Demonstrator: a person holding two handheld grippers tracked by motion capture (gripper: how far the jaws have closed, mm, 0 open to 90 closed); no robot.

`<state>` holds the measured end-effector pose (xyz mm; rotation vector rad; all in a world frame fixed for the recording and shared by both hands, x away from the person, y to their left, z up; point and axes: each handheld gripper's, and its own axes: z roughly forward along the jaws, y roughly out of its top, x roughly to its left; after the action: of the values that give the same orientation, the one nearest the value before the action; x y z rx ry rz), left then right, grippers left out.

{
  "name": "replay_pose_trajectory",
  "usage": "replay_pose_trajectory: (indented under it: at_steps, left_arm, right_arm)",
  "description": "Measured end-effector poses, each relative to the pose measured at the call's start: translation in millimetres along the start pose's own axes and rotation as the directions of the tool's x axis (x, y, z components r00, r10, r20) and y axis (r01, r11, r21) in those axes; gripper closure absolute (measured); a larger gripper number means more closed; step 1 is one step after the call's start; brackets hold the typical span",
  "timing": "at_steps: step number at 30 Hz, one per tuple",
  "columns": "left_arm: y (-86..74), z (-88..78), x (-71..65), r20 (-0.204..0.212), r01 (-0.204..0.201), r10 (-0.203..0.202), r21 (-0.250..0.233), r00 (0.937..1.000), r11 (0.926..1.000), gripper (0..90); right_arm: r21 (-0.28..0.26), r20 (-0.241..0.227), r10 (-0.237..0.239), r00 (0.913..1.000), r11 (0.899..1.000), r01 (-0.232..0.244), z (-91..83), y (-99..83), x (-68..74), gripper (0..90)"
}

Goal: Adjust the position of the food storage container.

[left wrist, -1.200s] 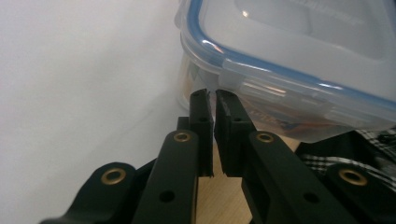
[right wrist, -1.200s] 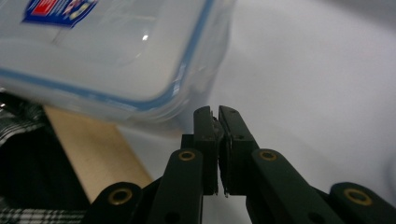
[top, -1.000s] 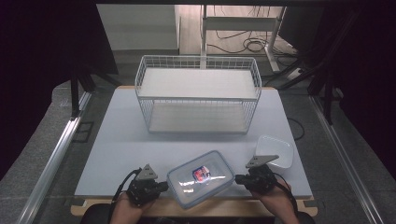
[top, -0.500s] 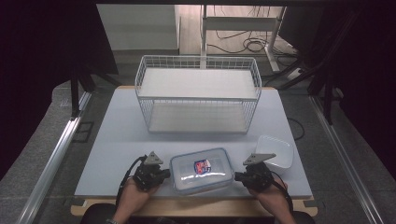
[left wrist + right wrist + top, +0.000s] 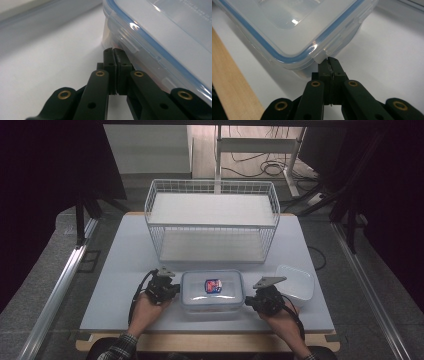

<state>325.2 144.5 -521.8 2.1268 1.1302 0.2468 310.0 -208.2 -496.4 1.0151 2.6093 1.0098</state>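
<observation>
pale grey table (image 5: 120,270), wooden front edge (image 5: 210,342), dark surroundings

Lab-like recording bay, white table (image 5: 125,270), dark curtains (image 5: 45,180), floor cables (image 5: 265,167), metal rail (image 5: 57,290)

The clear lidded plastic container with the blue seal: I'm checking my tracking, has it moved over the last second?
Yes. The clear lidded plastic container has turned from askew to square with the white wire basket and sits slightly nearer it.

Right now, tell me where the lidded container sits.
In the high view, the lidded container sits at the table's near edge, between the left claw and right claw, before the wire basket.
</observation>
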Motion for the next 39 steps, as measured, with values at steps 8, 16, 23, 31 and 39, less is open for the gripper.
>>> replay_pose_trajectory:
  at_steps: [8, 16, 23, 31, 39]
  left_arm:
    - [2.4, 0.9, 2.7, -0.034, -0.022, 0.022, -0.009, 0.9992, 0.9997, 83.9]
    - [-15.5, -23.8, 8.7, -0.039, 0.022, -0.024, -0.07, 0.9989, 0.9973, 68.0]
    - [-39.7, -36.1, 6.0, -0.006, -0.013, 0.012, -0.056, 0.9999, 0.9983, 37.0]
    - [-51.5, -43.7, 4.1, -0.017, -0.021, 0.02, -0.068, 0.9997, 0.9974, 8.5]
    - [-58.1, -46.4, 8.8, -0.007, 0.011, -0.011, -0.084, 0.9999, 0.9964, 4.4]
  right_arm:
    - [-0.002, 0.015, -0.014, 0.9998, 1.0, 0.014, 3.3, 2.4, -2.6, 88.9]
    - [-0.022, 0.051, -0.075, 0.9959, 0.997, 0.076, -7.8, -1.5, -2.1, 84.2]
    - [-0.085, 0.053, -0.075, 0.9957, 0.993, 0.08, -25.8, -10.1, -9.6, 65.5]
    - [-0.152, 0.027, -0.046, 0.9986, 0.987, 0.05, -31.3, -14.0, -13.3, 26.5]
    - [-0.168, 0.031, -0.039, 0.9988, 0.985, 0.043, -27.9, -14.6, -11.9, 8.2]
